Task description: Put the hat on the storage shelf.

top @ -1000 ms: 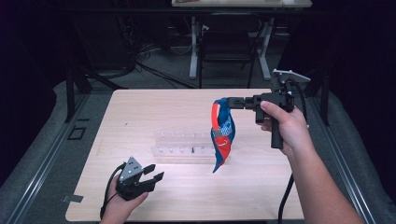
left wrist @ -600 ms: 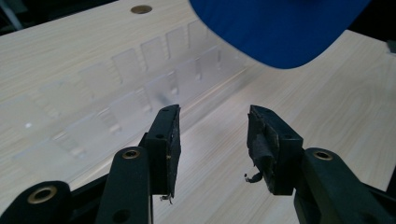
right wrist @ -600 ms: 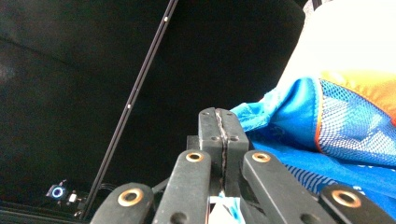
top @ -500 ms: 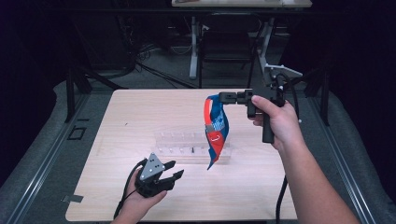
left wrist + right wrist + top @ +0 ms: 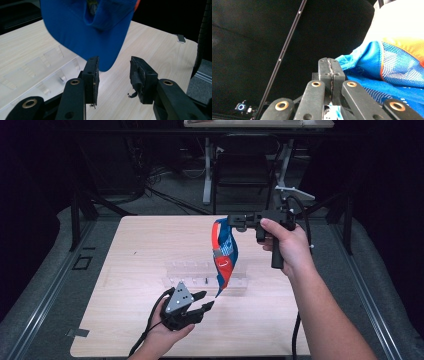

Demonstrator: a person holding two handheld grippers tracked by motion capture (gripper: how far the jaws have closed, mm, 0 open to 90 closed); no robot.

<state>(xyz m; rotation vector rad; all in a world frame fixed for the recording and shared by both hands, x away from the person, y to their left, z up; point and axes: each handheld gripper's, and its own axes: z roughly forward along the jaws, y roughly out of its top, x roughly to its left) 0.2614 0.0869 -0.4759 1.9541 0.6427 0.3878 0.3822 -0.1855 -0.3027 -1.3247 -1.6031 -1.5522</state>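
A blue and orange mesh cloth (image 5: 225, 255) hangs over the wooden table (image 5: 145, 240), pinched at its top by my right gripper (image 5: 232, 221), which is shut on it. In the right gripper view the closed jaws (image 5: 330, 67) meet with the cloth (image 5: 392, 72) bunched beside them. My left gripper (image 5: 204, 301) is open just below and left of the cloth's lower tip. In the left gripper view the blue tip (image 5: 100, 37) dips toward the gap of the open gripper (image 5: 113, 75), close to the left pad (image 5: 91, 75).
A clear plastic compartment tray (image 5: 200, 275) lies on the table under the cloth, also the tray (image 5: 37, 70) beside my left jaws. A tape strip (image 5: 79, 332) marks the front left corner. Dark chair and desk legs (image 5: 207, 175) stand behind the table.
My left gripper has moved right and forward up to the cloth's lower tip. The right gripper has carried the hanging cloth leftward over the tray.
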